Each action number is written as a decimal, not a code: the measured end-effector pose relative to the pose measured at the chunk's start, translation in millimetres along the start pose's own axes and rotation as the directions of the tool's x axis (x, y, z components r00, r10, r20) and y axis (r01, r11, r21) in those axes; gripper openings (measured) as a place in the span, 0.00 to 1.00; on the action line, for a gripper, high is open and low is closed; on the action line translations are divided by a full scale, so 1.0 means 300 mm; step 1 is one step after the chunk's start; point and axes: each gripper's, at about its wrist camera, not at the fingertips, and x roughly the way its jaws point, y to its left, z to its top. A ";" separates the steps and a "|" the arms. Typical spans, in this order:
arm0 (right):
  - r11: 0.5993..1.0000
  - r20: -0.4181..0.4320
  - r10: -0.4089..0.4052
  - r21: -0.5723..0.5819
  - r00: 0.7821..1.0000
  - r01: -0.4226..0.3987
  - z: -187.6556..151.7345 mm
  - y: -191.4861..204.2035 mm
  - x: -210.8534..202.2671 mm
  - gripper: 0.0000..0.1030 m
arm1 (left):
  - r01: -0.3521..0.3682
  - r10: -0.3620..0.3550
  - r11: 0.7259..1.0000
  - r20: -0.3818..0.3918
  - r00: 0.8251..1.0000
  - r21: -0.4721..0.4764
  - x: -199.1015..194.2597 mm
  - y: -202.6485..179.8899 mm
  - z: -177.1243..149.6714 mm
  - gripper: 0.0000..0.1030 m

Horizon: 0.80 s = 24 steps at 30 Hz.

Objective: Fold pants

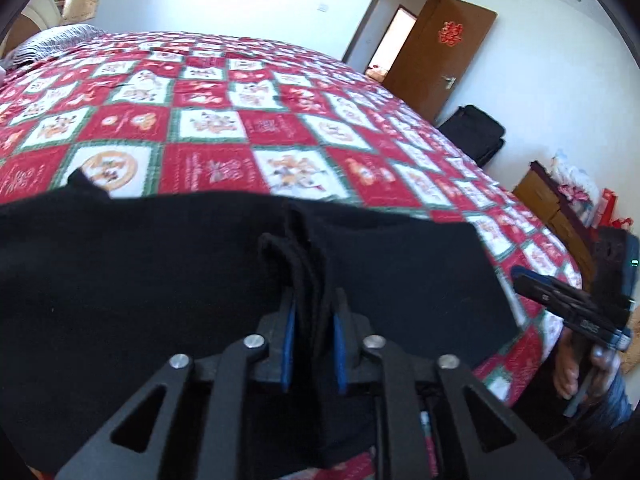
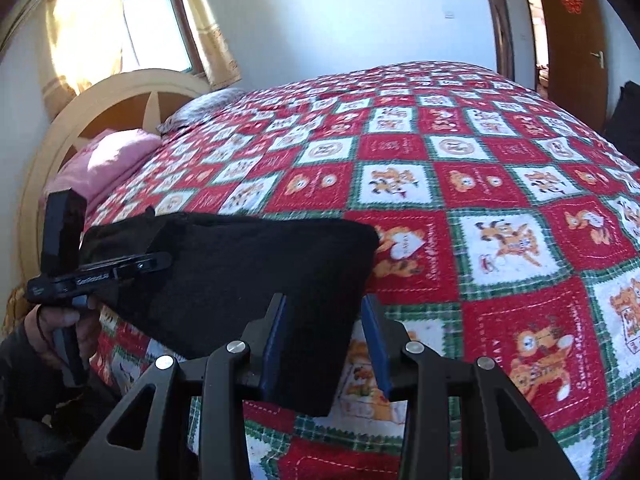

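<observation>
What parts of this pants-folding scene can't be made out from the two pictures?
- Left wrist view: the black pants run off the left and bottom edges; legs and waistband merge into flat black.
- Right wrist view: whether the right gripper presses the cloth is unclear.
- Left wrist view: the left gripper hides the fold it pinches.

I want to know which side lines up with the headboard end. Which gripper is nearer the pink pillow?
Left. The left gripper grips the black pants toward the pillow end, just below the pink pillow. The right gripper straddles the pants' other edge, farther from it.
</observation>
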 end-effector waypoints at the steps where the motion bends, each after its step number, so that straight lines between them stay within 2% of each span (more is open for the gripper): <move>1: 1.000 0.001 -0.003 -0.021 1.000 0.003 -0.003 0.019 0.000 0.39 | 0.012 -0.012 1.000 0.007 1.000 0.000 -0.007 -0.001 -0.006 0.25; 2: 0.999 0.004 -0.005 -0.032 1.000 0.005 -0.003 0.031 -0.003 0.39 | 0.015 -0.015 1.000 0.012 1.000 0.002 -0.017 -0.003 -0.005 0.37; 3: 0.998 0.014 -0.006 -0.056 1.000 0.007 0.000 0.059 -0.010 0.39 | 0.003 -0.004 1.000 0.024 1.000 0.008 -0.033 -0.004 -0.005 0.58; 5: 0.995 0.033 0.005 -0.095 0.999 -0.002 0.007 0.109 -0.019 0.39 | -0.045 0.043 0.999 0.089 0.995 0.016 -0.088 -0.004 -0.003 0.84; 6: 0.991 0.045 0.020 -0.133 0.999 -0.014 0.012 0.157 -0.021 0.39 | -0.052 0.049 0.999 0.124 0.991 0.015 -0.117 0.003 -0.001 0.89; 9: 0.971 0.028 0.072 -0.230 0.997 -0.063 0.014 0.295 0.012 0.39 | -0.059 0.058 0.998 0.166 0.984 0.002 -0.168 0.029 0.000 0.92; 13: 0.923 -0.046 0.144 -0.354 0.989 -0.151 -0.012 0.479 0.096 0.39 | -0.077 0.084 0.996 0.167 0.982 -0.049 -0.179 0.090 -0.017 0.92; 16: 0.876 -0.111 0.111 -0.459 0.988 -0.150 -0.052 0.590 0.175 0.39 | -0.077 0.091 0.993 0.165 0.982 -0.089 -0.191 0.132 -0.034 0.92; 20: 0.850 -0.129 0.054 -0.515 0.990 -0.114 -0.093 0.631 0.244 0.39 | -0.075 0.097 0.988 0.163 0.982 -0.133 -0.196 0.165 -0.031 0.92; 21: 0.853 -0.128 0.059 -0.509 0.990 -0.117 -0.093 0.627 0.244 0.36 | -0.069 0.092 0.987 0.167 0.982 -0.142 -0.201 0.171 -0.032 0.92; 22: 0.856 -0.129 0.071 -0.501 0.989 -0.126 -0.090 0.621 0.237 0.22 | -0.068 0.094 0.986 0.167 0.981 -0.151 -0.201 0.178 -0.033 0.92; 23: 0.860 -0.132 0.089 -0.489 0.987 -0.143 -0.084 0.613 0.225 0.15 | -0.070 0.096 0.985 0.165 0.982 -0.157 -0.198 0.182 -0.035 0.92; 24: 0.863 -0.126 0.099 -0.483 0.987 -0.148 -0.079 0.609 0.209 0.14 | -0.070 0.097 0.984 0.161 0.982 -0.166 -0.195 0.187 -0.037 0.92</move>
